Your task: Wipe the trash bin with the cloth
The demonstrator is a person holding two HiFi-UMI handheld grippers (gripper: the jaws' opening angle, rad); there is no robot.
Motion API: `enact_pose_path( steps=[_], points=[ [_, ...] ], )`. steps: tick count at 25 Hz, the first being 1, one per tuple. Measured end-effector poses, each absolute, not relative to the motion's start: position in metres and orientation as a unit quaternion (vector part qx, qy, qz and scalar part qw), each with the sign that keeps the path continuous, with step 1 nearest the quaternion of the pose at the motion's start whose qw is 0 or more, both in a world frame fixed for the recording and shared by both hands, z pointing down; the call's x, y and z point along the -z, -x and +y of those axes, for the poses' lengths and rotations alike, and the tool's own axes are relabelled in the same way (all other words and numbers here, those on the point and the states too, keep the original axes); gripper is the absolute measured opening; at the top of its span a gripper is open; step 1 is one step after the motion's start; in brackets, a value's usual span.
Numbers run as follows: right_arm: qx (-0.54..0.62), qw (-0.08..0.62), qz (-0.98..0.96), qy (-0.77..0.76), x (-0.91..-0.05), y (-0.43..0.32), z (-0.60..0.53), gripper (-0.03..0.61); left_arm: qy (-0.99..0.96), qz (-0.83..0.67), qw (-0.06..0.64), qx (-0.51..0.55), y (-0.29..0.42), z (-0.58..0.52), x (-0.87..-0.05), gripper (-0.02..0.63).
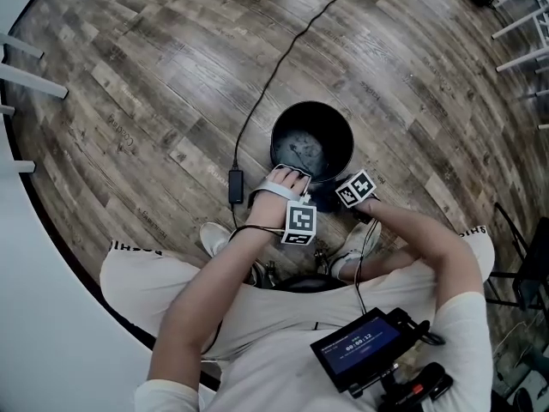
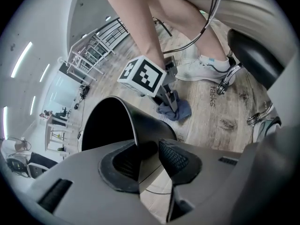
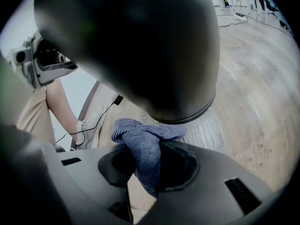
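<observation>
Our left claw (image 2: 150, 159) clamped on the rim of the black trash bin (image 2: 151, 124), our right claw (image 3: 150, 162) pinching a blue cloth (image 3: 140, 142) close by the bin's outer wall

There is one round black plastic trash bin (image 1: 343, 140). There is one soft blue cloth (image 3: 140, 144). There are two grey grippers, the left gripper (image 2: 149, 156) and the right gripper (image 3: 145, 158). There are two white cubes with black squares, the left cube (image 1: 300, 223) and the right cube (image 1: 355, 187). There are two white shoes, the left shoe (image 1: 216, 237) and the right shoe (image 1: 360, 240). There is one small black screen (image 1: 364, 346) with blue light. There is one long black cable (image 1: 283, 67) with one little black box (image 1: 236, 185).
</observation>
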State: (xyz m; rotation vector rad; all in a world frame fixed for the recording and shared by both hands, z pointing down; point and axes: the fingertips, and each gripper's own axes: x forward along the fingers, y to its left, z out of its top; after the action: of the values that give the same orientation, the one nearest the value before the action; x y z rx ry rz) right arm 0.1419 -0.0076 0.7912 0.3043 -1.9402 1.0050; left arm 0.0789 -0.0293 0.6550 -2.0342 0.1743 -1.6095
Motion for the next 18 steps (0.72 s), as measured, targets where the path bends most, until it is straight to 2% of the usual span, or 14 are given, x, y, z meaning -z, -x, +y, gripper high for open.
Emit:
enact_pose_path(
  steps=[2,4,7,14,18],
  points=[
    [-0.398,0.478,-0.774,-0.123,-0.769,-0.148,0.0,0.097,0.755,0.068,0.265,0.597,-0.078,-0.03,-0.656,0.121],
    [-0.393,0.495,-0.765,-0.125,-0.741,-0.153,0.007,0.097,0.749,0.08,0.262,0.603,-0.073,-0.035,-0.657,0.166],
    [-0.399,0.494,-0.763,-0.125,-0.693,-0.152,0.02,0.097,0.743,0.103,0.253,0.611,-0.061,-0.043,-0.654,0.195],
    [-0.338,0.469,-0.806,-0.126,-0.615,-0.122,0.021,0.097,0.737,0.107,0.249,0.62,-0.047,-0.043,-0.657,0.193],
    [-0.318,0.473,-0.807,-0.156,-0.617,-0.125,0.007,0.097,0.734,0.097,0.252,0.623,-0.048,-0.037,-0.657,0.143]
  ],
)
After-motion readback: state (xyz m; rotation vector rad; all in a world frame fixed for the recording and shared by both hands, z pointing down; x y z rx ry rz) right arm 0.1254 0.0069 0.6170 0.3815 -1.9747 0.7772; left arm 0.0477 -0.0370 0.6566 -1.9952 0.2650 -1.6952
